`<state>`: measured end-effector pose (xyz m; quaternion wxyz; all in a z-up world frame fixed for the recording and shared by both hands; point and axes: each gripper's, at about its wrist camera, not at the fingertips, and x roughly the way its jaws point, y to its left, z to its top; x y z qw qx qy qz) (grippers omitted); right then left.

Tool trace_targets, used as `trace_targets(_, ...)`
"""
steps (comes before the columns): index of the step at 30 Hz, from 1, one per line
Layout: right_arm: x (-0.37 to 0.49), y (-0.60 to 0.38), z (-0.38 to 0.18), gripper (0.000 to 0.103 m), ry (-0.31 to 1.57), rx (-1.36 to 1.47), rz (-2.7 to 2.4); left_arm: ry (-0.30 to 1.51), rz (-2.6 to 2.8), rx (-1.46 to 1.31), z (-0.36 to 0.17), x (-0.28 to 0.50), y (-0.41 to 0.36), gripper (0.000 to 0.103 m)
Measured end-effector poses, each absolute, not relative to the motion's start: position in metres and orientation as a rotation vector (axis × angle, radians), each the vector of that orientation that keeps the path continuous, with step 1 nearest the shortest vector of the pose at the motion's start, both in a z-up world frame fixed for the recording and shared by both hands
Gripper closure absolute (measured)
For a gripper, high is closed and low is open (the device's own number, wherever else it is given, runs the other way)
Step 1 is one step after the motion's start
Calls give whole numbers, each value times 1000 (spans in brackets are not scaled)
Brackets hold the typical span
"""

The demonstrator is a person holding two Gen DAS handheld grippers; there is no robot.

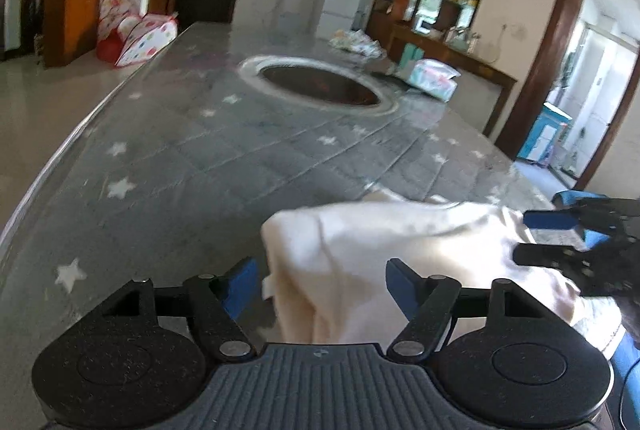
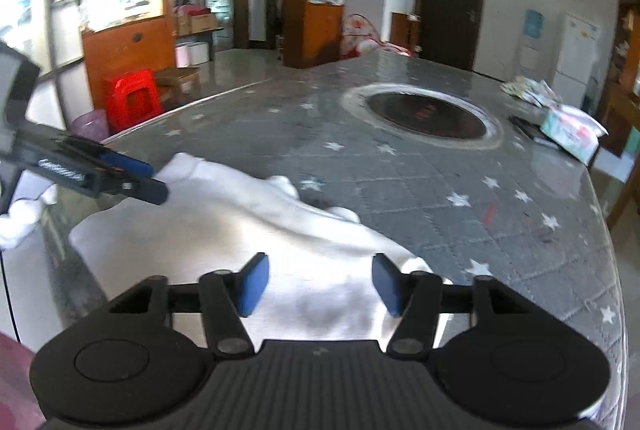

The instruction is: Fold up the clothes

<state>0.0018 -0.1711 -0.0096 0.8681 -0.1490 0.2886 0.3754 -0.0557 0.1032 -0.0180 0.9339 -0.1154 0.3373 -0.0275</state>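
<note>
A cream-white garment (image 1: pixel 384 262) lies bunched at the near edge of the grey star-patterned table (image 1: pixel 192 150). It also shows in the right wrist view (image 2: pixel 248 230), spread flatter with a raised fold. My left gripper (image 1: pixel 322 284) is open, its blue pads on either side of the cloth's near edge, gripping nothing. My right gripper (image 2: pixel 320 284) is open just above the garment. The right gripper also shows in the left wrist view (image 1: pixel 560 234) at the cloth's right end. The left gripper shows in the right wrist view (image 2: pixel 140 178) at the cloth's left end.
A dark round recess (image 1: pixel 320 84) with a pale ring sits in the table's middle. A packet of tissues (image 1: pixel 434 76) and printed packages (image 1: pixel 356 42) lie at the far right. A red stool (image 2: pixel 134 98), shelves and a play tent (image 1: pixel 136 34) stand beyond the table.
</note>
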Motion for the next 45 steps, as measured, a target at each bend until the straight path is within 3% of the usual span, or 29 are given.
trace_targets(8,-19,-153,-10,42,602,-365,868,687,-27,-215,-13,-59,99,14)
trace_targets(12,-28,-143,-12,33,604,-389,902,696,-31,-204,-14,-60,96,10)
trace_targets(20,-42,-130,-13,33,600,-423,950,698,-18,-203,-13,-62,95,1)
trace_targets(36,-65,-108,-13,31,567,-509,1028,695,24,-203,-14,-71,99,0)
trace_targets(45,-76,-93,-15,25,555,-531,1061,644,83,-205,-9,-81,112,0)
